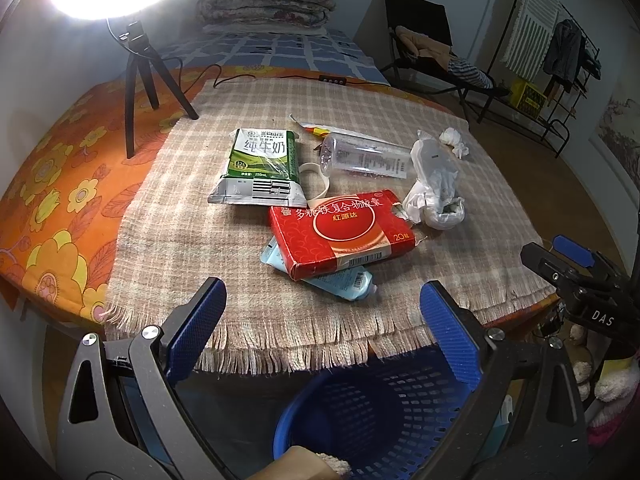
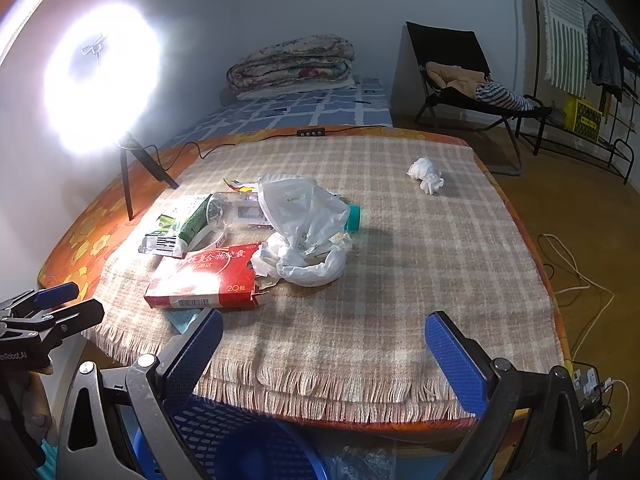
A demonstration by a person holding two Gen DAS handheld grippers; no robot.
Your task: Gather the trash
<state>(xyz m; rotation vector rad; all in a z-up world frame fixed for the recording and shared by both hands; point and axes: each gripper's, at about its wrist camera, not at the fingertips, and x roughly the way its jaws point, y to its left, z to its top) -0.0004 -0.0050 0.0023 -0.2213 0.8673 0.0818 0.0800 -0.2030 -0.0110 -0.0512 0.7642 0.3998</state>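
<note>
Trash lies on a plaid cloth (image 1: 168,216): a green milk carton (image 1: 262,166), a clear plastic bottle (image 1: 366,156), a red medicine box (image 1: 340,232) on a light blue packet (image 1: 352,282), a white plastic bag (image 1: 434,184) and a crumpled tissue (image 1: 454,140). A blue basket (image 1: 372,412) stands below the table's front edge. My left gripper (image 1: 322,332) is open and empty above the basket. My right gripper (image 2: 324,356) is open and empty over the cloth's front fringe; the bag (image 2: 304,224), box (image 2: 204,276) and tissue (image 2: 426,174) lie ahead of it.
A ring light on a tripod (image 1: 138,80) stands at the table's back left, its cable (image 1: 248,76) along the back edge. A bed with a folded quilt (image 1: 264,2), a folding chair (image 1: 424,40) and a clothes rack (image 1: 560,52) stand behind. Cables (image 2: 576,276) lie on the floor at right.
</note>
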